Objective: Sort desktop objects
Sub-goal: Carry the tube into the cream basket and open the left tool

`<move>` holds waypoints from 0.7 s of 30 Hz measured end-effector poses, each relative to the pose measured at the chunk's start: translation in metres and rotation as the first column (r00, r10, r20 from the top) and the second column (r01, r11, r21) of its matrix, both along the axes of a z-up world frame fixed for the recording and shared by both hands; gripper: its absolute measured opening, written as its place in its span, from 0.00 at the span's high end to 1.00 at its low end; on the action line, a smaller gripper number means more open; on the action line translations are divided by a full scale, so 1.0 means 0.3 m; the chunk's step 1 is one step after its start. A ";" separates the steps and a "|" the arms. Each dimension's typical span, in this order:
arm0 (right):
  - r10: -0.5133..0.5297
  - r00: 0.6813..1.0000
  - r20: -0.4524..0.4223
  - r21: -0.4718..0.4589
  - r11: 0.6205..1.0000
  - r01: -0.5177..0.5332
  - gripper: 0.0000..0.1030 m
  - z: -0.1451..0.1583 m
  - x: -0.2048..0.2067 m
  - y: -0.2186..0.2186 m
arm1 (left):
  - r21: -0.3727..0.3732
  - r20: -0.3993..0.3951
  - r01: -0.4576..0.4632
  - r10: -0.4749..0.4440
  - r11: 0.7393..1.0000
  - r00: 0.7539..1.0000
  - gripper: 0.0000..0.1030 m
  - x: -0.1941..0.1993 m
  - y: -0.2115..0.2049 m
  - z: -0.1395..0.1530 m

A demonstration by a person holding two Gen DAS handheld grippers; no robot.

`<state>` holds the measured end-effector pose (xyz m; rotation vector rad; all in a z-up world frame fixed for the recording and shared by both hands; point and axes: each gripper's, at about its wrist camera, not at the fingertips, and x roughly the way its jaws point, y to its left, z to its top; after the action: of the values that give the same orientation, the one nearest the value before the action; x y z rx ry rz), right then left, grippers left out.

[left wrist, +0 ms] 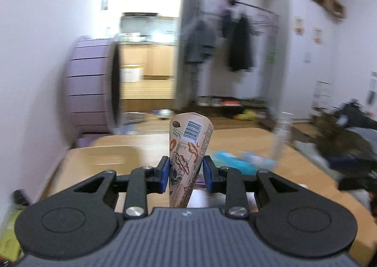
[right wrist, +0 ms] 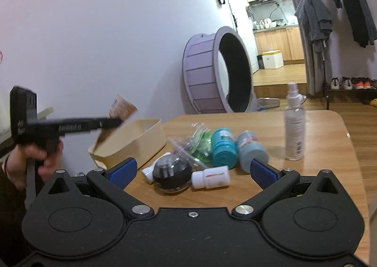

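Gripping the cone wrapper (left wrist: 186, 163), left gripper (left wrist: 186, 172) holds it airborne above the beige bin (right wrist: 132, 142) at the table's (right wrist: 325, 149) left edge. Right gripper (right wrist: 192, 170) is spread wide, holding nothing. Risk: the tapered cone slips through the pads and lands beside the bin.

My left gripper (left wrist: 186, 174) is closed, its blue pads (left wrist: 164, 174) pressed against both sides of something held upright between them. From the right wrist view I see that gripper raised off to my left, my left hand (right wrist: 28, 158) wrapped around its handle. My right gripper (right wrist: 192, 171) hovers low with its jaws spread wide, holding nothing.
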<state>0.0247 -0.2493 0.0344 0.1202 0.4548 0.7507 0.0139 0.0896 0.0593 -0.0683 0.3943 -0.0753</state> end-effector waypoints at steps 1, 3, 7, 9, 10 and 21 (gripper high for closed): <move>0.004 1.000 -0.001 -0.006 1.000 -0.004 0.00 -0.003 -0.003 0.012 | -0.014 -0.010 -0.026 0.025 1.000 1.000 0.72 0.013 0.027 -0.004; 0.015 1.000 -0.008 -0.017 1.000 -0.016 0.00 -0.009 -0.005 0.037 | -0.039 -0.046 -0.075 0.074 0.996 0.996 0.72 0.052 0.075 -0.023; 0.030 0.999 -0.020 -0.038 0.999 -0.031 0.00 -0.023 -0.014 0.067 | -0.119 -0.123 -0.136 0.121 0.984 0.985 0.71 0.119 0.146 -0.055; 0.035 0.999 -0.024 -0.046 0.998 -0.036 0.00 -0.028 -0.014 0.077 | -0.163 -0.155 -0.157 0.132 0.974 0.979 0.71 0.153 0.169 -0.069; 0.036 0.999 -0.026 -0.050 0.998 -0.037 0.00 -0.030 -0.013 0.080 | -0.176 -0.168 -0.168 0.139 0.970 0.976 0.71 0.165 0.175 -0.079; 0.030 0.999 -0.032 -0.075 0.997 -0.033 0.00 -0.038 -0.015 0.088 | -0.066 -0.252 -0.185 0.163 0.981 0.954 0.62 0.195 0.147 -0.131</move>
<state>0.0204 -0.2230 0.0230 0.0540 0.5151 0.7622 0.0723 0.1336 0.0200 -0.2019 0.6307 0.0912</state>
